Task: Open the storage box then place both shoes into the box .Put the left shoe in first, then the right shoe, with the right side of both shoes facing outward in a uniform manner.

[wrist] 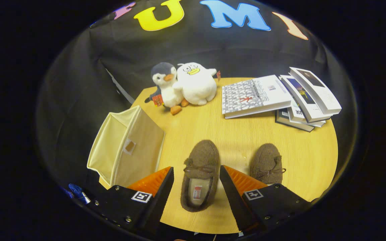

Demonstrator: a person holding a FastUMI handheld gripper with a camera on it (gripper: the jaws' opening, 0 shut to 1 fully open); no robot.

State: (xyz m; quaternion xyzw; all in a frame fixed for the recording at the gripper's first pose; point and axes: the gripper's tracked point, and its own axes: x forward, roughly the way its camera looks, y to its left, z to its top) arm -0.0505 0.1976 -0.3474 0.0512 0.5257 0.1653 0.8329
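Between the spread tool (196, 172) fingers, left shoe (200, 174) seemingly points toe-forward.

Left shoe (199, 174) between open tool (196, 174) fingers; right shoe (267, 164) beside; storage box (129, 147) left.

2 brown slippers (199, 174), 1 fabric storage box (126, 147), 2 plush toys (183, 85), several stacked books (280, 97), 1 open tongs (196, 174)

The gripper view looks from above and slightly behind the gripper (196, 175), tilted down and forward along its two spread fingers (161, 182) onto the round wooden table (213, 130). It hangs close over the near edge, with a brown slipper (199, 174) between the fingers. The far edge and the black cloth wall (79, 83) lie beyond.
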